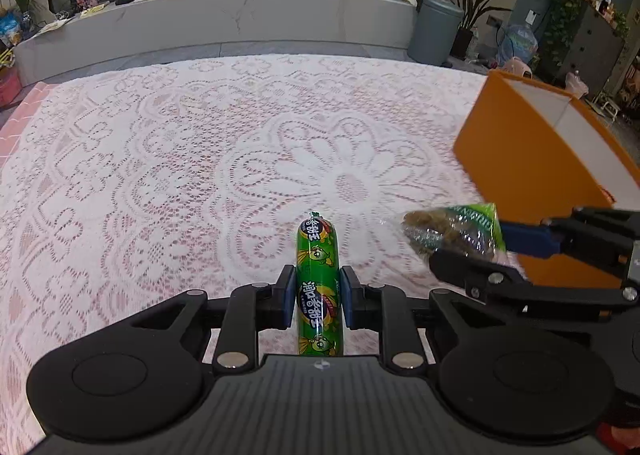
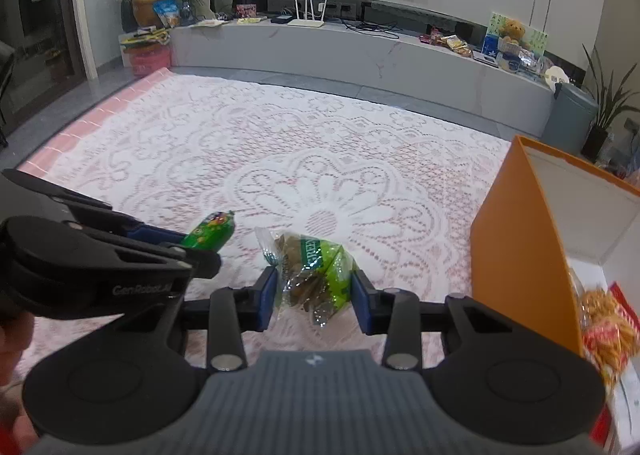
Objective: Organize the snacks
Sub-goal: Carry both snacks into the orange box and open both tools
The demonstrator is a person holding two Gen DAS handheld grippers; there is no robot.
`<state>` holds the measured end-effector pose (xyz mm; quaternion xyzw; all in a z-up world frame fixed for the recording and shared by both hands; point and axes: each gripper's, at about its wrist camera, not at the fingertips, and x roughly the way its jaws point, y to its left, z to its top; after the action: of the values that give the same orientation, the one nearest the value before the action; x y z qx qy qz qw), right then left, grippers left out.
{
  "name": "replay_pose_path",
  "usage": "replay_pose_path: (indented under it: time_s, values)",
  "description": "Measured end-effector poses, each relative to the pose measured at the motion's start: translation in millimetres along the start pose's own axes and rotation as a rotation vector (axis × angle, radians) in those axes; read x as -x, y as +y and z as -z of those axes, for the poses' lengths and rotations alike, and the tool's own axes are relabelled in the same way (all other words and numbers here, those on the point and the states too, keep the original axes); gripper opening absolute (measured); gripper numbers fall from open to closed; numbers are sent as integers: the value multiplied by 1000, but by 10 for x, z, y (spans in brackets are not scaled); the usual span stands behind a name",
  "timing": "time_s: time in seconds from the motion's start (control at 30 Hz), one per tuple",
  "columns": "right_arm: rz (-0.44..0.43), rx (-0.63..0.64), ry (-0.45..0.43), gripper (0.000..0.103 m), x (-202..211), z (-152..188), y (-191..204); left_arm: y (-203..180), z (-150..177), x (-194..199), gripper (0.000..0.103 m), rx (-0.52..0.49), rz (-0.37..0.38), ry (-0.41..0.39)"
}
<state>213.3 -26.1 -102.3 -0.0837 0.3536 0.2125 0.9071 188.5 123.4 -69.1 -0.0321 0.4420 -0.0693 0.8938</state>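
Note:
My left gripper (image 1: pixel 319 295) is shut on a green sausage stick (image 1: pixel 318 255) that points forward over the lace tablecloth (image 1: pixel 200 159). My right gripper (image 2: pixel 315 291) is shut on a clear green-labelled snack bag (image 2: pixel 316 267) with brown pieces inside. In the left wrist view the right gripper (image 1: pixel 492 251) holds that bag (image 1: pixel 452 229) just to the right, in front of the orange box (image 1: pixel 520 159). In the right wrist view the left gripper (image 2: pixel 192 251) and sausage (image 2: pixel 210 233) are at the left. The orange box (image 2: pixel 516 255) stands at the right with an orange-red snack packet (image 2: pixel 606 331) inside.
The table's far edge drops to a grey floor. Beyond it runs a long marble TV bench (image 2: pixel 360 55) with a router, cables and more snacks. A grey bin (image 1: pixel 434 31) and potted plants stand at the back right.

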Motion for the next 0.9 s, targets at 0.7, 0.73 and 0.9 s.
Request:
replay_pose_path:
  time_s: [0.7,0.73,0.9]
  values:
    - [-34,-60,-76,36,1382,167,-509,-989,-32,839,25,-108,136,-81]
    - [-33,-53,-78,36,1445,160,-545,-1053,-51,860,25,-118,146,-83]
    - [10,-17,-94,36,1742,134,-797,-1374,-159,903,25,-173,188,-90]
